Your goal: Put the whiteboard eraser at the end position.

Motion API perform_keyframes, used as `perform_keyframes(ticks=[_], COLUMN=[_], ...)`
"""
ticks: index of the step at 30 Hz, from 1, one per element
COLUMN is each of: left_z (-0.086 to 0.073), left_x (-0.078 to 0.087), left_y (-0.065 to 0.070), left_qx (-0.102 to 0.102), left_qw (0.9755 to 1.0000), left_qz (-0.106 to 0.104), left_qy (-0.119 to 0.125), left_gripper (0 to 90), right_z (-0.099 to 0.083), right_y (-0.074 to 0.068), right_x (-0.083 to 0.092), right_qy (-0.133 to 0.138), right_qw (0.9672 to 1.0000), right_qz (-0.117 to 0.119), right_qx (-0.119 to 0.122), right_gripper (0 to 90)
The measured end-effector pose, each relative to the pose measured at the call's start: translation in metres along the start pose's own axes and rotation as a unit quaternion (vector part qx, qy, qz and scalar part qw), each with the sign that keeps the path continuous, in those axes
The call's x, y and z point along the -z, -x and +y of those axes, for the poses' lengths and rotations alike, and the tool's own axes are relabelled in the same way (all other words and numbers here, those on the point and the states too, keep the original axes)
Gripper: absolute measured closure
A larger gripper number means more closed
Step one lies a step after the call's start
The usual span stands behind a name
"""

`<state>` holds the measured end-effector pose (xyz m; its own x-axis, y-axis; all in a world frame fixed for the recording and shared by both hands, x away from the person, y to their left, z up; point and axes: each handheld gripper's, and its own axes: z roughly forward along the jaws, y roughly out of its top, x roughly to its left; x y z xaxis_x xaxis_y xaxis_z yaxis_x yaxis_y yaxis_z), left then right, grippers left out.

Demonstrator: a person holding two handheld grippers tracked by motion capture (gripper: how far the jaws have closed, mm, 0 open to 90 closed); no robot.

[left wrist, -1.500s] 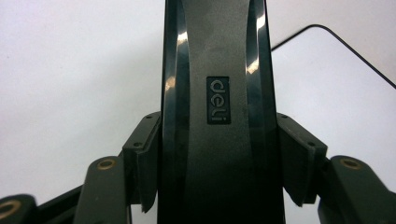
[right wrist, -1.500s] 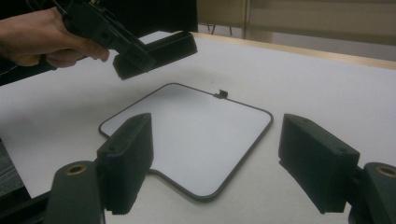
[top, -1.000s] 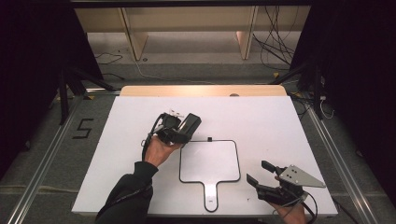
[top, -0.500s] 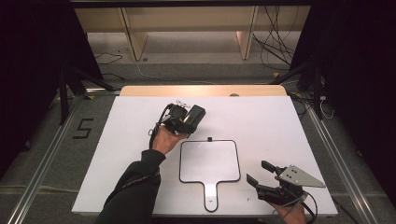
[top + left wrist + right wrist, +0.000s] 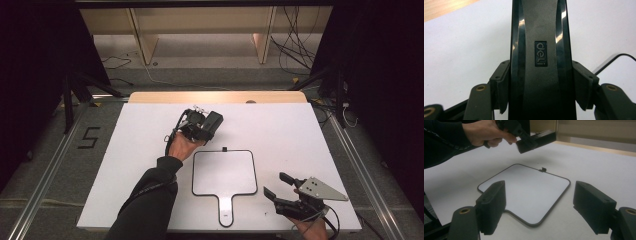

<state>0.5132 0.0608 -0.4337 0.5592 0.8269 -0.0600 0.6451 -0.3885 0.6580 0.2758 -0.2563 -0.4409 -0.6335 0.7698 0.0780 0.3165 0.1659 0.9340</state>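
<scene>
My left gripper (image 5: 204, 125) is over the far middle of the white table (image 5: 125, 165), shut on a long glossy black device (image 5: 214, 121). In the left gripper view both pads (image 5: 503, 82) press the sides of that device (image 5: 540, 30), which bears a "deli" label. A white paddle-shaped board (image 5: 224, 172) with a thin black rim and a short handle lies flat just in front of it. My right gripper (image 5: 278, 187) rests at the near right corner, open and with nothing between its fingers. Seen from the right gripper view, the board (image 5: 529, 190) lies beyond the open right gripper (image 5: 539, 207), and the held device (image 5: 534, 141) hangs above the table.
A small black tab (image 5: 225, 149) sits at the board's far edge. A wooden strip (image 5: 215, 97) runs along the table's far side. Cables (image 5: 295, 50) lie on the floor beyond, and metal rails (image 5: 47, 165) flank the table.
My left hand has carried the black device farther from the person and slightly right, past the board's far left corner. The right gripper has stayed put.
</scene>
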Motion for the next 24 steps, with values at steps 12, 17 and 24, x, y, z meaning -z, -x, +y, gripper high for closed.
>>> perform_keyframes(ticks=[12,17,24], left_z=[0.008,0.009,0.005], left_x=[-0.015,-0.02,-0.029], left_y=[0.003,0.004,0.004], left_qx=[-0.002,-0.004,-0.005], left_qw=[1.0,1.0,0.9999], left_qz=[0.002,0.001,0.003], left_qy=[-0.003,-0.002,-0.012], left_gripper=[40.1,40.1,40.1], right_z=[0.0,0.0,0.0], right_y=[0.0,0.001,0.001], right_x=[0.001,0.001,0.001], right_qy=[0.002,0.003,0.003], right_qw=[1.0,1.0,1.0], right_qz=[0.001,0.001,0.001], right_qx=[0.0,0.0,-0.001], right_gripper=[27.2,27.2,27.2])
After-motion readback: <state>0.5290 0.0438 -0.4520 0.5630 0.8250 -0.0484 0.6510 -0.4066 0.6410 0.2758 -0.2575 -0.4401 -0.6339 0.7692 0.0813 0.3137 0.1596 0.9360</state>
